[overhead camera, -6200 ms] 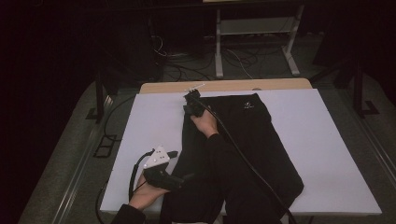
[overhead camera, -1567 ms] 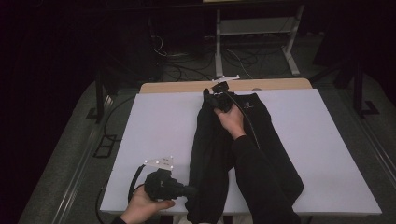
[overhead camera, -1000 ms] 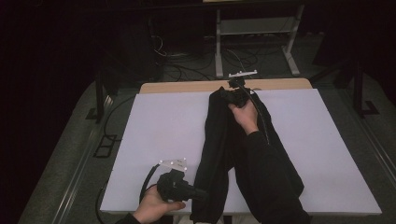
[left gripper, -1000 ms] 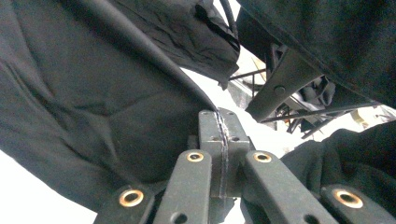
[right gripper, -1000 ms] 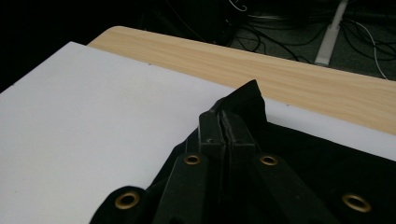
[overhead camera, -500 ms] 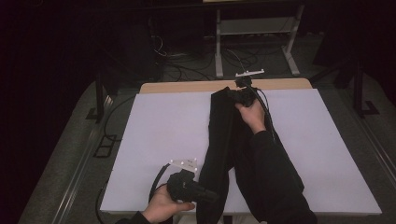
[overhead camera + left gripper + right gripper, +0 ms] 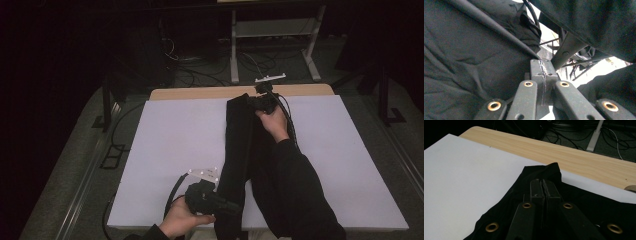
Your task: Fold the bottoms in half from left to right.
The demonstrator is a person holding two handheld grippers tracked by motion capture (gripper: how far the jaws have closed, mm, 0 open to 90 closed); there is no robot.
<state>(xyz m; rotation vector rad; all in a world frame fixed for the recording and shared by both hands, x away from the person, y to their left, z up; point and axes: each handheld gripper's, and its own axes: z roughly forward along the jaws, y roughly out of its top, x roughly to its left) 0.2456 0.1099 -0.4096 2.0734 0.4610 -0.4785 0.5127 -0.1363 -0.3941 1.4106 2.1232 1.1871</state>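
The right tool (image 7: 543, 185) is pressed together on the far edge of a black garment (image 7: 240, 145), a peak of cloth bunched just past its tips in the right gripper view. It sits near the far edge of the counter (image 7: 170, 135), where the white sheet gives way to a strip of bare wood (image 7: 574, 150). Gripping that end up there looks meant to stretch the cloth lengthwise and anchor it.

The left tool (image 7: 542, 65) is likewise pinched shut on the garment's near end, a ridge of fabric running straight into its tips in its own view. In the high view it sits at the near edge of the counter, the left hand (image 7: 182, 220) behind it. With one end held far and the other near, the garment lies as a long narrow band down the middle of the sheet, apparently doubled over along its length. My reading is that the two holds keep the fold's edges aligned and taut while it is laid flat.

The right forearm's dark sleeve (image 7: 295, 195) lies over the band's right side, hiding that edge.
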